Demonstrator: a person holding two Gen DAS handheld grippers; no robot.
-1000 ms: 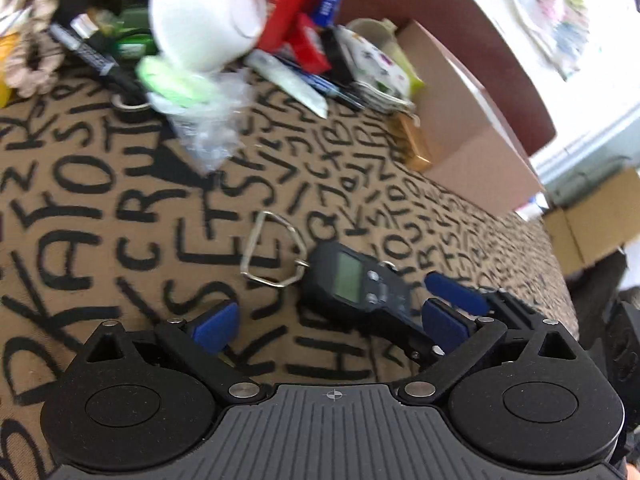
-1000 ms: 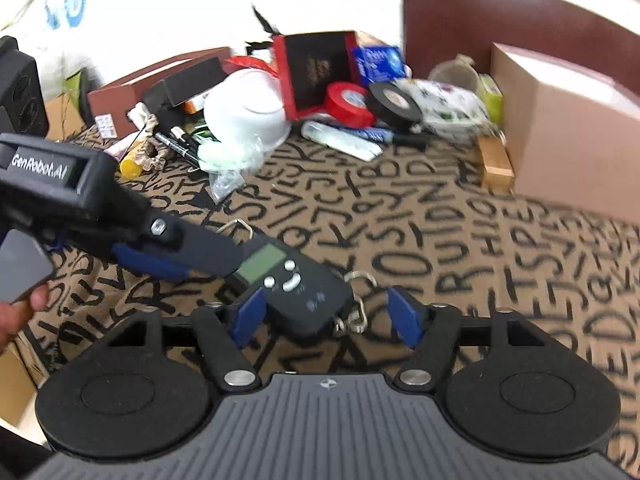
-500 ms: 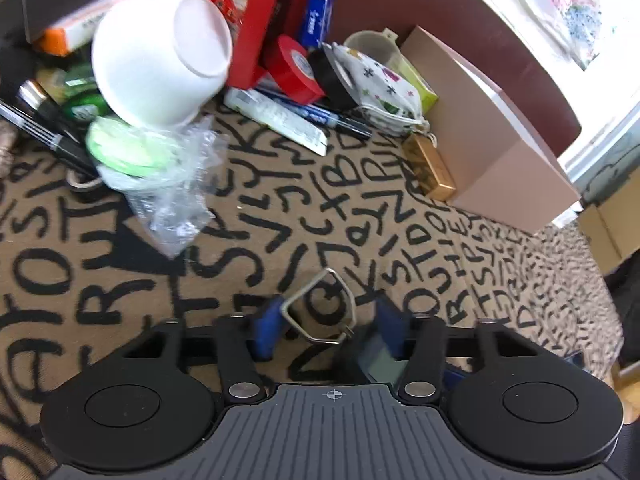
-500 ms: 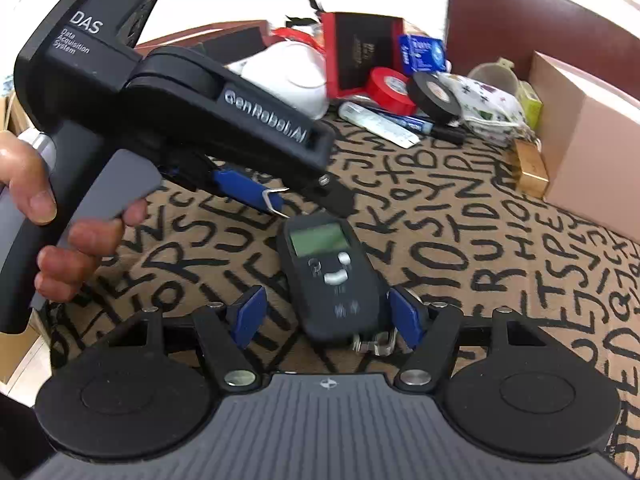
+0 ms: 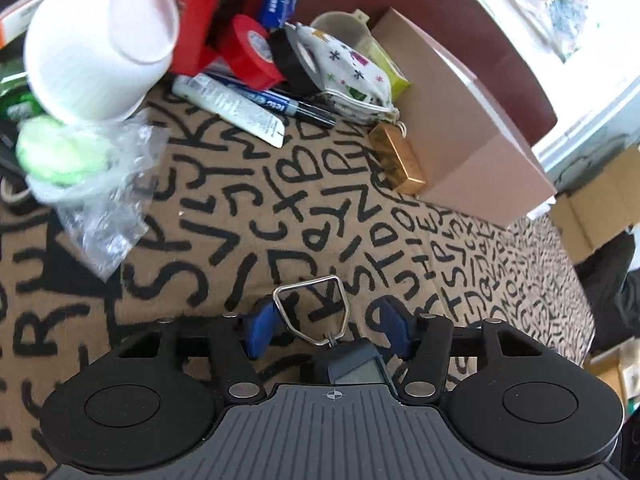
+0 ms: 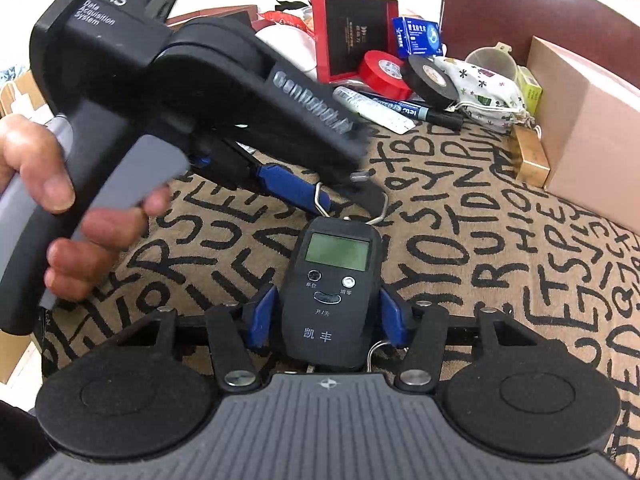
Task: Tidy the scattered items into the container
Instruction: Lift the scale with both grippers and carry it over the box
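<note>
Since a moment ago my right tongs (image 6: 326, 318) have clenched on the scale (image 6: 334, 292) body above the bench (image 6: 500, 240); left tongs (image 5: 324, 330) straddle its wire loop (image 5: 312, 308), gaping, apparently to steady it.

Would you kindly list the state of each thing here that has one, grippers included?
Right gripper: shut on the hanging scale's body.
Left gripper: open around the scale's wire handle.
Hanging scale: flat on the cloth, face up, display blank.
Wire handle: between the left gripper's fingers.
White cup: tipped on its side.
Pink box: closed.
Marker: capped, lying flat.
</note>
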